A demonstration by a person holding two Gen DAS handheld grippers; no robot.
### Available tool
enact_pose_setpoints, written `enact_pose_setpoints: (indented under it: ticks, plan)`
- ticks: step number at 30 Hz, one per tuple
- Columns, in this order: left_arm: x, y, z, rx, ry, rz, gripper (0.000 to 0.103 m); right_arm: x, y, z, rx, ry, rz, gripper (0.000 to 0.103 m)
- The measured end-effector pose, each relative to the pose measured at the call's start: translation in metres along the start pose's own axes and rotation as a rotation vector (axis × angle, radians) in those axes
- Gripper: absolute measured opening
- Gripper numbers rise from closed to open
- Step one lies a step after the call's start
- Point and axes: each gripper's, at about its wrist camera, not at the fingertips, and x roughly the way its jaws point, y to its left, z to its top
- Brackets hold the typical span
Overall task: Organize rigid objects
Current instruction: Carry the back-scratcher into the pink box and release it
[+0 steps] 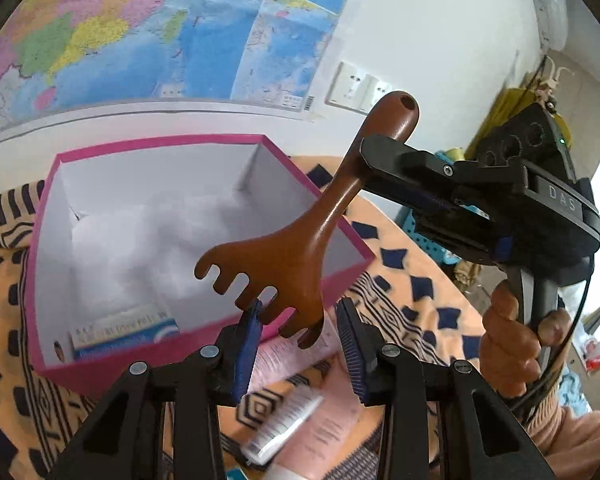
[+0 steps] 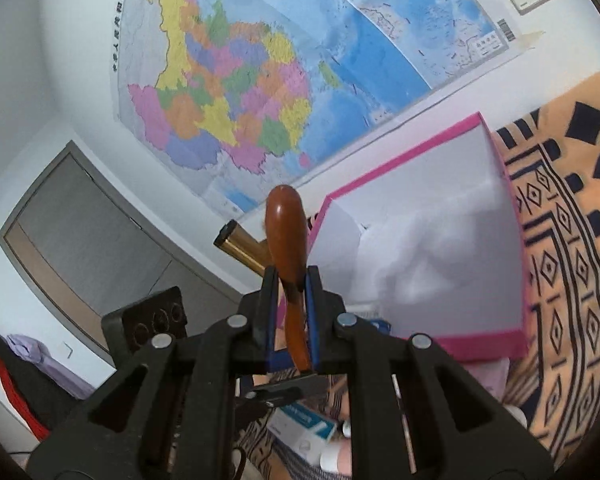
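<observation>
The wooden scratcher (image 1: 300, 240), a brown claw-shaped thing with a hole at the handle's end, hangs in the air over the near corner of the pink box (image 1: 204, 144). The right gripper (image 1: 374, 160) has its fingers pinched tight on the handle just below the bulb, so the prongs point down and forward; gripped that high, the heavy claw end hangs clear of the rim, which I take to be the reason for the hold. The person's hand (image 1: 512, 344) is wrapped round that gripper's grip.

The left gripper (image 1: 300, 336) sits just under the prongs, its blue fingers (image 1: 246, 344) drawn in to a narrow gap with nothing pressed between them; one prong only overlaps it from this angle.

Inside the white-lined box a small blue-and-white carton (image 1: 124, 334) lies against the near wall, leaving most of the floor free. Below, on the patterned orange cloth (image 1: 416, 292), lie a tube (image 1: 284, 426) and a pink packet (image 1: 332, 420), probably waiting their turn. A map (image 1: 140, 28) covers the wall behind.
</observation>
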Motion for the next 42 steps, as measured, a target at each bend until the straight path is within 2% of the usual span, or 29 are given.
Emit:
enact_pose_setpoints:
  ticks: [5, 16, 19, 23, 27, 34, 37, 42]
  plan:
    - [0.004, 0.013, 0.010, -0.019, 0.006, 0.040, 0.038, 0.013, -0.011, 0.014, 0.024, -0.008, -0.004, 0.014]
    - [0.045, 0.047, 0.015, -0.092, 0.113, 0.126, 0.038, 0.047, -0.056, 0.012, 0.132, 0.054, -0.053, 0.014]
    - [0.051, 0.054, 0.015, -0.106, 0.127, 0.134, 0.038, 0.053, -0.066, 0.010, 0.142, 0.077, -0.089, 0.015]
    - [0.058, 0.059, 0.015, -0.112, 0.149, 0.162, 0.038, 0.060, -0.066, 0.008, 0.091, 0.138, -0.221, 0.021]
    - [0.058, 0.062, 0.013, -0.121, 0.145, 0.173, 0.037, 0.060, -0.063, 0.008, 0.054, 0.151, -0.293, 0.036]
    - [0.043, 0.054, 0.007, -0.088, 0.087, 0.211, 0.037, 0.041, -0.057, 0.005, 0.015, 0.109, -0.358, 0.037]
    - [0.037, 0.045, 0.006, -0.061, 0.064, 0.226, 0.037, 0.026, -0.051, 0.007, -0.027, 0.058, -0.428, 0.043]
    - [0.027, 0.031, 0.001, -0.026, 0.035, 0.220, 0.039, 0.013, -0.053, 0.010, -0.068, 0.040, -0.482, 0.043]
